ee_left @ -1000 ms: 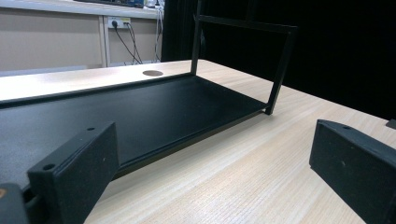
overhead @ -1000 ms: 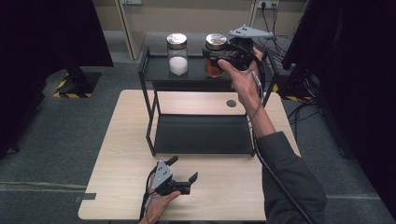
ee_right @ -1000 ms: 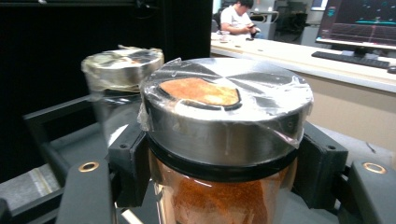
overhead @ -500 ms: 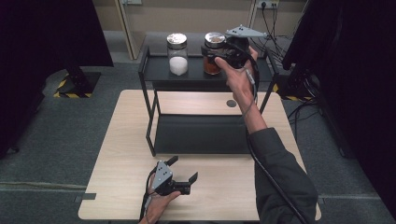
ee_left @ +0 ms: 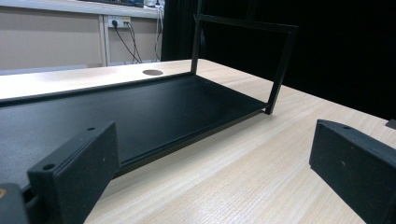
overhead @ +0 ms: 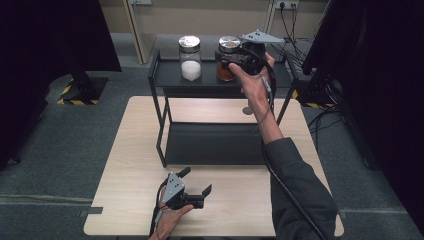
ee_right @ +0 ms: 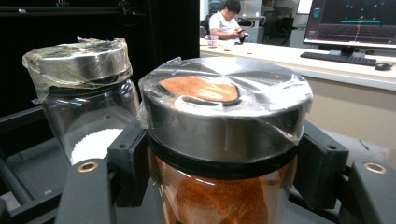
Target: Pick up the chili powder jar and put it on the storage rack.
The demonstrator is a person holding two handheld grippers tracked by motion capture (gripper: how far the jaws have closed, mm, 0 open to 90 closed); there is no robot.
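A glass jar of orange-red powder [overhead: 226,69] [ee_right: 219,196] with a foil-wrapped metal lid stands on the top shelf of a black rack [overhead: 170,76]. My right gripper [overhead: 228,60] [ee_right: 224,158] is around it just under the lid. Its jaws have just been opening slightly, and the pads still lie against the jar. A matching jar of white powder [overhead: 190,59] [ee_right: 88,112] stands close beside it. My left gripper [overhead: 196,181] [ee_left: 205,172] rests open on the wooden table [overhead: 135,150] in front of the rack, with nothing between its jaws.
The rack's lower shelf [overhead: 215,145] [ee_left: 140,107] is bare, with thin black posts at the corners. A round hole [overhead: 247,110] sits in the table behind it. Dark curtains flank the table, and cables lie at the back right.
My right hand with the jar has shifted slightly toward the back of the top shelf. The left gripper has not moved.
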